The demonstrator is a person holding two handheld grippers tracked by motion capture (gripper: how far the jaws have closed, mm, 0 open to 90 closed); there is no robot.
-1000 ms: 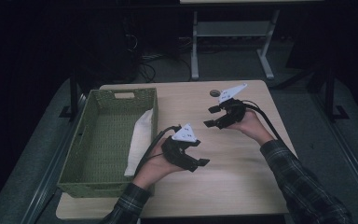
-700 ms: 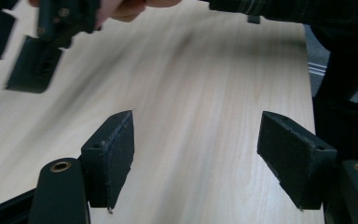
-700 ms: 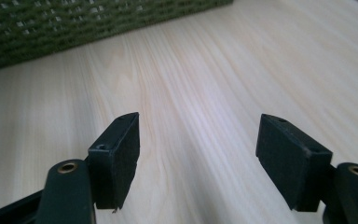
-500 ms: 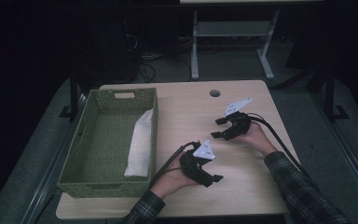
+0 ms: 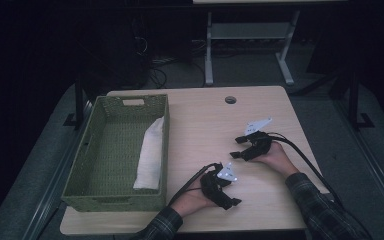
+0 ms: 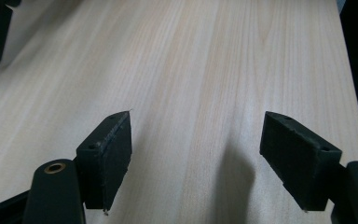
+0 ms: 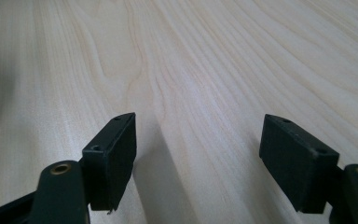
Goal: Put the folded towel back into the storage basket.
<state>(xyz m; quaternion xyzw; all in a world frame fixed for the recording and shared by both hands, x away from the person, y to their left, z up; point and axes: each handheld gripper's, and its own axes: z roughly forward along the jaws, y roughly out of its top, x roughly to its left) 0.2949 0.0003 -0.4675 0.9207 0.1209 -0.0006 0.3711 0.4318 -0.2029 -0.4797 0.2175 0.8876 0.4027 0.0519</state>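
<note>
Well left of the left gripper [image 5: 228, 192], a white folded cloth [image 5: 150, 153] lying soft along the right wall of a woven green basket [image 5: 111, 199]; both left and right gripper [image 5: 240, 147] gaping wide, empty, over pale wood-grain table [image 5: 200, 120].

The table [image 5: 205, 120] has a light wood top with a small round hole [image 5: 230, 100] near its far edge. A green woven basket [image 5: 87, 165] sits on the table along its left edge, from near the far left corner down to near the front left corner. The rest of the top is bare wood.
</note>
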